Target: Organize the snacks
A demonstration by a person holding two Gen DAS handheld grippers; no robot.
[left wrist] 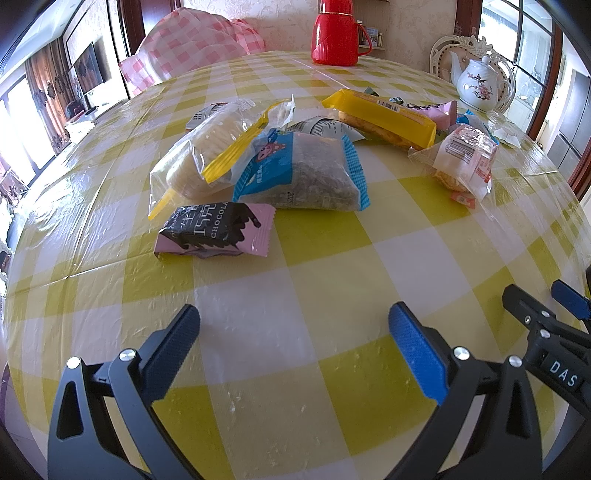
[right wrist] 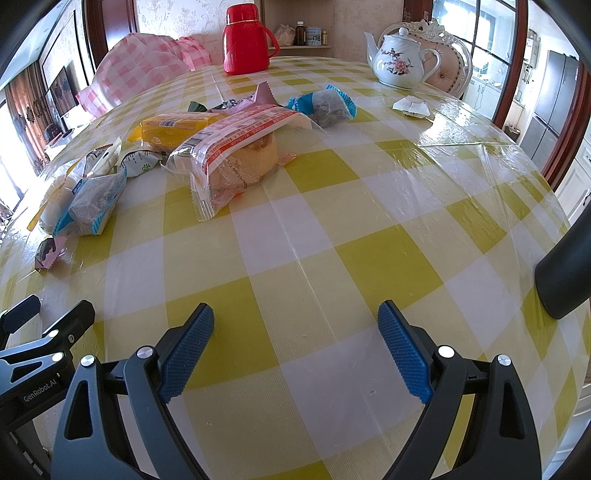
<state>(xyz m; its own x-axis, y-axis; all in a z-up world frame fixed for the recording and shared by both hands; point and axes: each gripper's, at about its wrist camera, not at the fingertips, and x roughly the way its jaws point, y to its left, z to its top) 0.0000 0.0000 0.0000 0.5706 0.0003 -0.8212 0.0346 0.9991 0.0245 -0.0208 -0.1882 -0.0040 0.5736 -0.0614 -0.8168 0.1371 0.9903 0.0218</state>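
Two low wrist views looking across the yellow-and-white checked tablecloth (left wrist: 325,258) toward the red plastic thermos jug (left wrist: 335,33).

The left wrist camera sits close above the cloth and faces the jug, with the scattered snack packets (left wrist: 295,170) near in front. The right wrist camera sits just beside it to the right, equally low, facing the same jug (right wrist: 246,40). Both share the packets (right wrist: 236,155), the jug and the white flowered porcelain teapot (left wrist: 478,79) right of the jug (right wrist: 399,61).

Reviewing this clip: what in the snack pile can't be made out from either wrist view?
- Green-white packets: left wrist view, mostly covered by the blue seed bag and the yellow cake pack.
- Pink chocolate packet: right wrist view, small and warped near the left edge.
- Label text on the clear cake wrapper: too small to read.
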